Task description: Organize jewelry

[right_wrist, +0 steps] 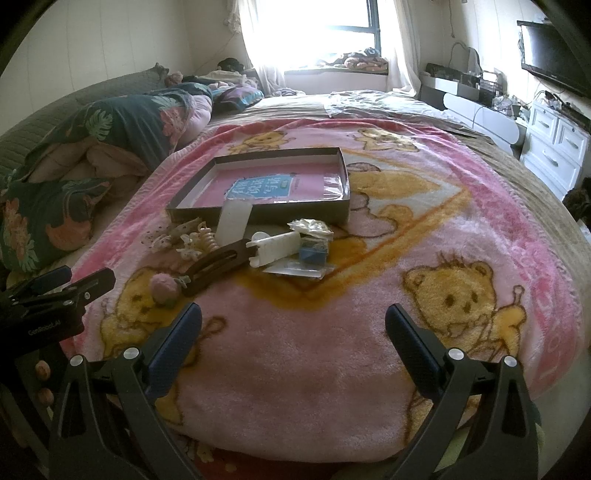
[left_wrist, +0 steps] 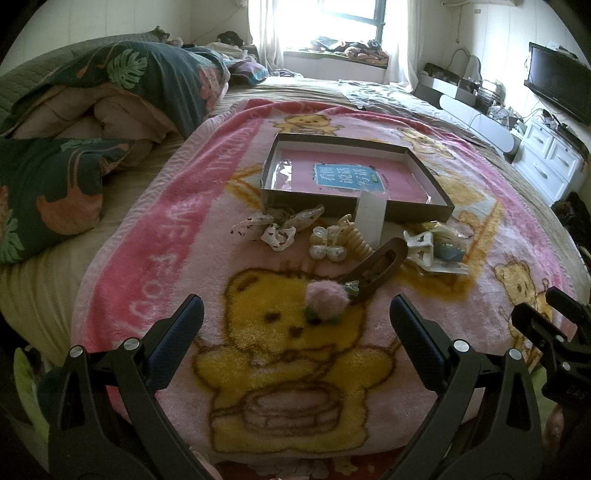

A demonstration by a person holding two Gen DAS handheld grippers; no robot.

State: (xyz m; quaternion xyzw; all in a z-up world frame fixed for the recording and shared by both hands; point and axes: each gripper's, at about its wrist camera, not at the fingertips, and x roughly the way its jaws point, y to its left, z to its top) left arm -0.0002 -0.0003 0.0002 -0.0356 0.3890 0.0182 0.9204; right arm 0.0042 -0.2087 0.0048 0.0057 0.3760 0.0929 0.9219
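Note:
A shallow brown box (left_wrist: 354,210) (right_wrist: 207,213) with a pink printed sheet inside lies on the pink bear blanket. In front of it lies a cluster of hair accessories: a pink pompom clip (left_wrist: 327,297) (right_wrist: 164,287), a brown oval clip (left_wrist: 380,267) (right_wrist: 218,264), pearl bows (left_wrist: 327,243), a lace bow (left_wrist: 277,225), a translucent white block (left_wrist: 369,216) (right_wrist: 232,218), a white claw clip (right_wrist: 275,245) and small packets (right_wrist: 312,254). My left gripper (left_wrist: 295,321) is open, just short of the pompom. My right gripper (right_wrist: 293,325) is open over bare blanket, short of the cluster.
The pink bear blanket (right_wrist: 332,350) covers the bed. A folded floral quilt (left_wrist: 110,96) is piled at the left. White drawers (left_wrist: 550,158) and a wall television (left_wrist: 557,85) stand at the right. A bright window (left_wrist: 343,18) is at the back.

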